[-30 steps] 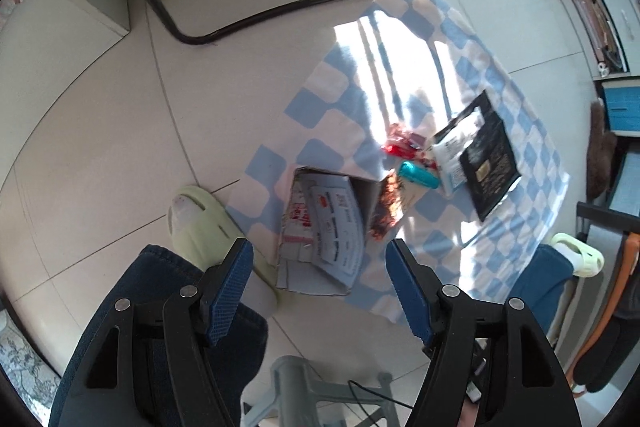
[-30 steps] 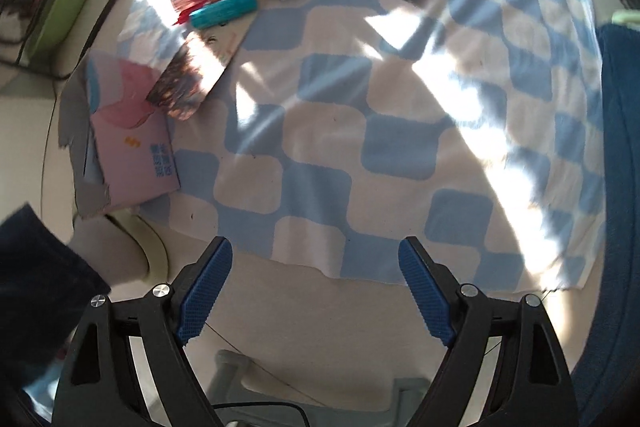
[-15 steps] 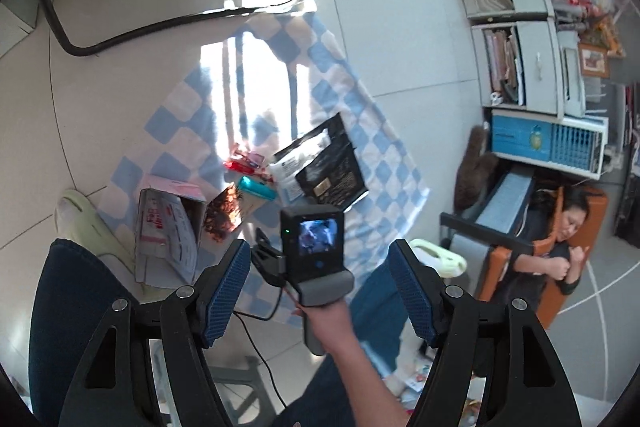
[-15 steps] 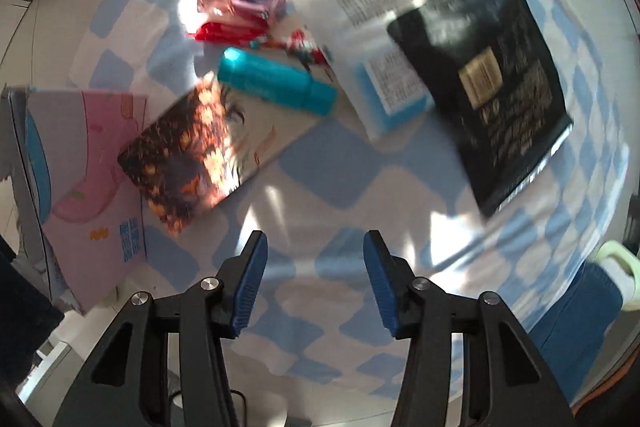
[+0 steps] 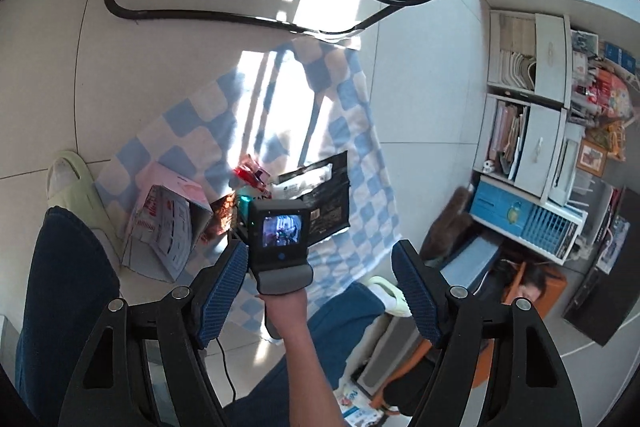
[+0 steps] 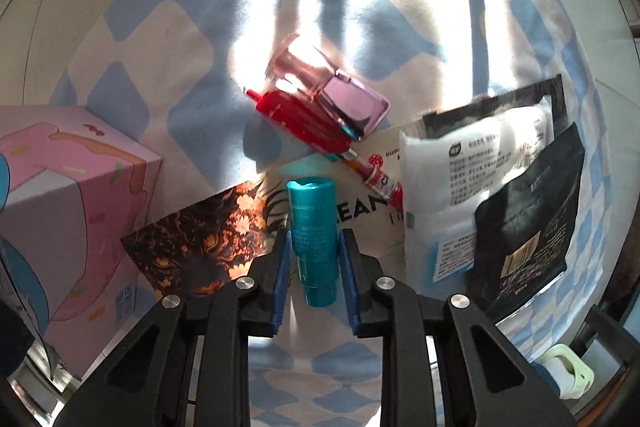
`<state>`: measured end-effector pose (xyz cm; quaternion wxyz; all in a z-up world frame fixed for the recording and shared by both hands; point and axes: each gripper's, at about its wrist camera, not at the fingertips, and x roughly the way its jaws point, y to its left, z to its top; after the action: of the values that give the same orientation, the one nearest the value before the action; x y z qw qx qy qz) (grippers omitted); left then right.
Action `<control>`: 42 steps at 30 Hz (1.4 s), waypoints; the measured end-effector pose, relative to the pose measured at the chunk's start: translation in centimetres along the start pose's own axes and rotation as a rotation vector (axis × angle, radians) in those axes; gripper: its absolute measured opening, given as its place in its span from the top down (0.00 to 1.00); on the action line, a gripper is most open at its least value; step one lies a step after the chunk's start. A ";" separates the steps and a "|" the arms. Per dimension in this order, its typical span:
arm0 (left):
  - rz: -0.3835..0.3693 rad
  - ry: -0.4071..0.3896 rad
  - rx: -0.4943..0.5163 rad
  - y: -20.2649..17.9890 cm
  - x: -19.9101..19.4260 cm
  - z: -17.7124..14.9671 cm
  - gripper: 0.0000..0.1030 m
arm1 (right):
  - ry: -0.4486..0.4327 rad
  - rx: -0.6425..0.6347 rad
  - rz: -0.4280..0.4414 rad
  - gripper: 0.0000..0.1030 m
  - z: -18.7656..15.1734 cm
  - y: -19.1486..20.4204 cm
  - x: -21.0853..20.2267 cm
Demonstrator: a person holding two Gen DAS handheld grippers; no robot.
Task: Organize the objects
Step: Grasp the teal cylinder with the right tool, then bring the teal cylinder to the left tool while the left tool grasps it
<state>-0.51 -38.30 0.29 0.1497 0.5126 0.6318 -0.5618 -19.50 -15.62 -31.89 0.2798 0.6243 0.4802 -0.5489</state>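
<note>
My right gripper (image 6: 314, 247) is closed around a teal tube (image 6: 313, 239) that lies on a flame-patterned card (image 6: 200, 247) on the blue-checked cloth (image 6: 168, 39). Beyond it lie a pink bottle (image 6: 328, 91), a red tube (image 6: 304, 123), a white pouch (image 6: 472, 167) and a black pouch (image 6: 528, 215). A pink box (image 6: 68, 203) stands at the left. My left gripper (image 5: 320, 275) is open and empty, high above the floor. In its view the right gripper's camera body (image 5: 280, 231) hides the teal tube.
A black metal chair frame (image 5: 240, 15) stands beyond the cloth (image 5: 360, 195). Shelves (image 5: 536, 131) line the right wall. A seated person (image 5: 528, 287) is at lower right. My legs and pale green slippers (image 5: 68, 183) are beside the cloth. The open pink box (image 5: 160, 227) shows at left.
My right gripper has moved down and forward to the teal tube and its fingers have closed around it. My left gripper has lifted further from the cloth and stays open.
</note>
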 end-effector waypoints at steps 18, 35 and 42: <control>0.287 -0.043 0.271 -4.5 4.8 -4.1 0.28 | -0.094 0.883 0.526 0.76 -26.4 -5.1 0.9; 0.348 0.235 0.808 -8.5 14.9 -19.3 0.28 | -0.660 0.636 0.660 0.76 -27.4 -3.7 -15.9; 0.276 0.284 0.797 -5.1 16.6 -17.7 0.34 | -0.642 0.557 0.739 0.76 -26.4 -0.8 -16.8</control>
<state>-4.94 -14.27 -3.87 -0.0742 0.6818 0.3059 -0.6604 -8.15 2.85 -9.33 0.4100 0.6030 -0.0427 -0.6830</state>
